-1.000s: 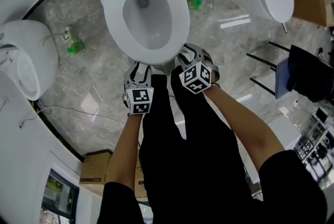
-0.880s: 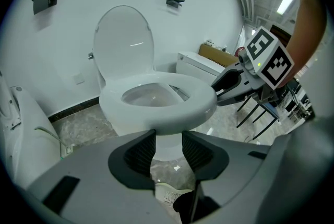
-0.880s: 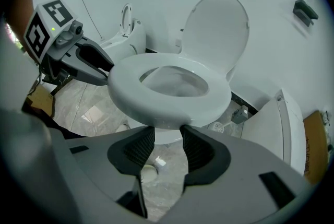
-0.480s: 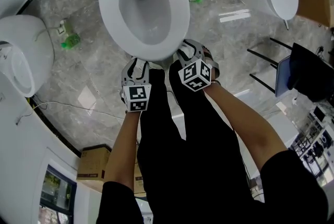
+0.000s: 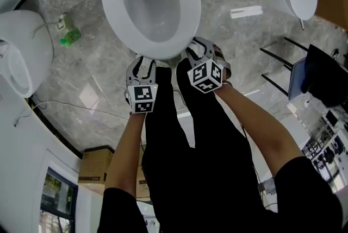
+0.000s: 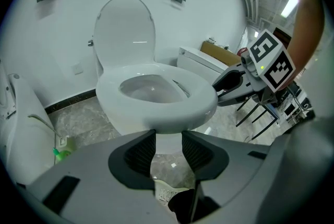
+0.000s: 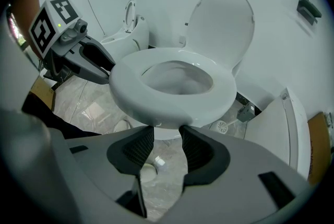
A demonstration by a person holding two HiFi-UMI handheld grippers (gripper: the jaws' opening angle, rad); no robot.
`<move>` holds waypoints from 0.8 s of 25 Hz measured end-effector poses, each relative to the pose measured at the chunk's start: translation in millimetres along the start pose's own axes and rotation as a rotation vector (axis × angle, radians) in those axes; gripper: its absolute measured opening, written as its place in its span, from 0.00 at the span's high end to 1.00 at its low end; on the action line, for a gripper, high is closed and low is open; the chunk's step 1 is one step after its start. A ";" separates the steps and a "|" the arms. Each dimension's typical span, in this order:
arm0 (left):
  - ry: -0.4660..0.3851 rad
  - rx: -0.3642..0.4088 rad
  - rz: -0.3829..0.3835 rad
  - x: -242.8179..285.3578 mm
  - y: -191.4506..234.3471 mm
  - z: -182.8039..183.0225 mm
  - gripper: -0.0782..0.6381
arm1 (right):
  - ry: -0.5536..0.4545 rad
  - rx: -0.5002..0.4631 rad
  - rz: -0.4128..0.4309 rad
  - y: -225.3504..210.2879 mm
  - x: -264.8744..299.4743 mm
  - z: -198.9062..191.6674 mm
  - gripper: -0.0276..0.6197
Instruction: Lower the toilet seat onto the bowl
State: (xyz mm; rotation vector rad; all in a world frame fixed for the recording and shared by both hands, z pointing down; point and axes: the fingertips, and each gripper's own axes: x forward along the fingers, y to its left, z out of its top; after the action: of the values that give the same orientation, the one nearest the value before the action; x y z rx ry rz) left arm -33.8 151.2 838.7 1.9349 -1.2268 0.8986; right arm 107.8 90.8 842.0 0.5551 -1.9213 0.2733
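Both sets of jaws gape, empty: left gripper (image 5: 147, 65) and right gripper (image 5: 197, 48) hover at the near edge of the toilet seat (image 5: 191, 6), already flat on the bowl (image 5: 152, 14) (right's jaws just widened). Looks stiff, light, slippery; pinch its near rim.

The white oval toilet seat (image 5: 190, 9) has slid higher, toward the frame's top centre. The right gripper (image 7: 164, 134), just below the seat's front rim, has just been opening its jaws, with nothing between them.
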 end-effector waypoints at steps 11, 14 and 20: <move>0.033 -0.027 -0.013 17.0 -0.5 -18.5 0.66 | 0.021 -0.011 0.017 6.3 19.4 -14.8 0.68; 0.034 -0.027 -0.013 21.7 0.1 -21.6 0.66 | 0.023 -0.011 0.017 6.8 24.1 -17.8 0.68; 0.039 -0.027 -0.024 30.8 1.0 -30.8 0.66 | 0.033 -0.012 0.031 10.0 34.6 -24.8 0.68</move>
State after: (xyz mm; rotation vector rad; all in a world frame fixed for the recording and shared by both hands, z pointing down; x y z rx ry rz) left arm -30.9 161.7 880.9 1.8983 -1.1849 0.8997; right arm 111.5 101.5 884.3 0.5095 -1.9000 0.2888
